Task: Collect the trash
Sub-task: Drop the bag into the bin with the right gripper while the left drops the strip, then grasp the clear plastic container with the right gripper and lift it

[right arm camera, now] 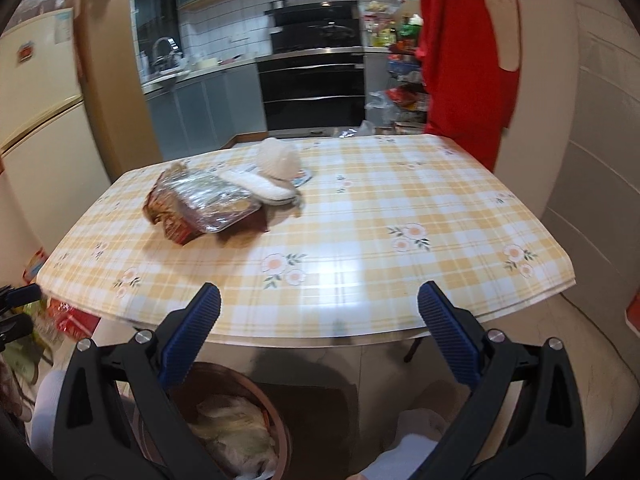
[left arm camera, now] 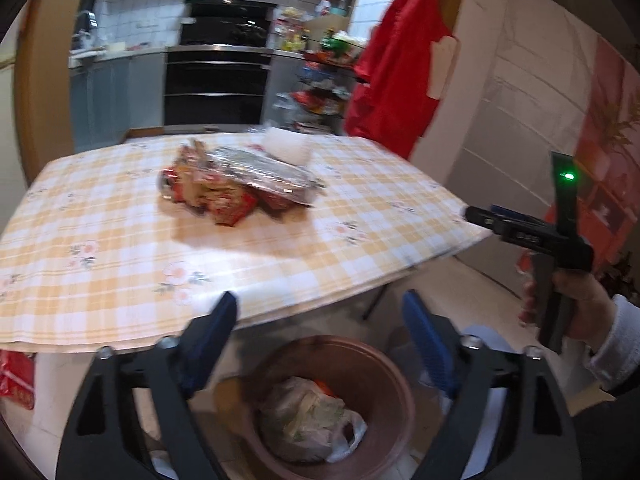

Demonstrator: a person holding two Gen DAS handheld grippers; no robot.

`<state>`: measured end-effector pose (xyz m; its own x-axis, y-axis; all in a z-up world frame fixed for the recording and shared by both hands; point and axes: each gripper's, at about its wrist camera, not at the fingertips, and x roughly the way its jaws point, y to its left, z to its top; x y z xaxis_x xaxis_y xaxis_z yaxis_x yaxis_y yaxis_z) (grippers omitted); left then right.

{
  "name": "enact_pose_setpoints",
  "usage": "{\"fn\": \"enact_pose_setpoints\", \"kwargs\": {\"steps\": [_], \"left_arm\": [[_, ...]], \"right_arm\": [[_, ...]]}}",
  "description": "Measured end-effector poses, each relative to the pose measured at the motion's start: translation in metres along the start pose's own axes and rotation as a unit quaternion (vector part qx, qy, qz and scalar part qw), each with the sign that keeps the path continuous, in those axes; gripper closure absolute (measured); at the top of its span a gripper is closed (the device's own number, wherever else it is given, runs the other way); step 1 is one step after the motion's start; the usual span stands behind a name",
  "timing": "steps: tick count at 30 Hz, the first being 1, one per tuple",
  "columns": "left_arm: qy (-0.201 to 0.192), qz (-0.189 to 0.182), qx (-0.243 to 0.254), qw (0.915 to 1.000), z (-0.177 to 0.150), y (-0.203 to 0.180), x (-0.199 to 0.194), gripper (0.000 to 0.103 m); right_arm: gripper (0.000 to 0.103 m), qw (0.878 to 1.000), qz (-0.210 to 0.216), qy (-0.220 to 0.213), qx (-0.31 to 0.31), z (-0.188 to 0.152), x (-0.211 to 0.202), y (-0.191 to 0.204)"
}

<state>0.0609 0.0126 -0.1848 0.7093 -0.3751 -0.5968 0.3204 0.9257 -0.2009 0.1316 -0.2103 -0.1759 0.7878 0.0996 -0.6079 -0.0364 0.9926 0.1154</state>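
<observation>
A pile of crumpled snack wrappers, red and silver foil [left arm camera: 236, 182], lies on the yellow checked tablecloth [left arm camera: 100, 248]; it also shows in the right wrist view [right arm camera: 200, 204] next to crumpled white paper [right arm camera: 276, 174]. A brown bin [left arm camera: 340, 408] with a plastic bag of rubbish stands on the floor below the table's near edge, also in the right wrist view [right arm camera: 240, 428]. My left gripper [left arm camera: 320, 320] is open and empty above the bin. My right gripper [right arm camera: 320, 312] is open and empty at the table's near edge; it shows from the side in the left wrist view [left arm camera: 480, 216].
A red garment [left arm camera: 400, 60] hangs at the table's far right corner. A kitchen with a black oven [left arm camera: 216, 84] and a cluttered rack [left arm camera: 320, 80] lies behind. A fridge [right arm camera: 36, 128] stands left. A red bag [left arm camera: 16, 376] sits on the floor at left.
</observation>
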Motion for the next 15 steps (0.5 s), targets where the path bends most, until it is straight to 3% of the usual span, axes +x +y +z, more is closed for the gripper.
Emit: {"fn": "enact_pose_setpoints", "kwargs": {"steps": [5,12,15], "left_arm": [[-0.005,0.068,-0.019,0.9975,0.002,0.020,-0.002,0.006],[-0.015,0.101,-0.056,0.9933,0.010,0.048,-0.006,0.006],[-0.017,0.112,-0.064,0.9915,0.014,0.055,-0.006,0.006]], "right_arm": [[0.005,1.000,-0.012,0.014,0.013,-0.001,0.007,-0.005],[0.005,1.000,0.012,0.012,0.009,0.004,0.012,0.000],[0.005,1.000,-0.002,0.009,0.002,0.008,0.015,0.000]]}}
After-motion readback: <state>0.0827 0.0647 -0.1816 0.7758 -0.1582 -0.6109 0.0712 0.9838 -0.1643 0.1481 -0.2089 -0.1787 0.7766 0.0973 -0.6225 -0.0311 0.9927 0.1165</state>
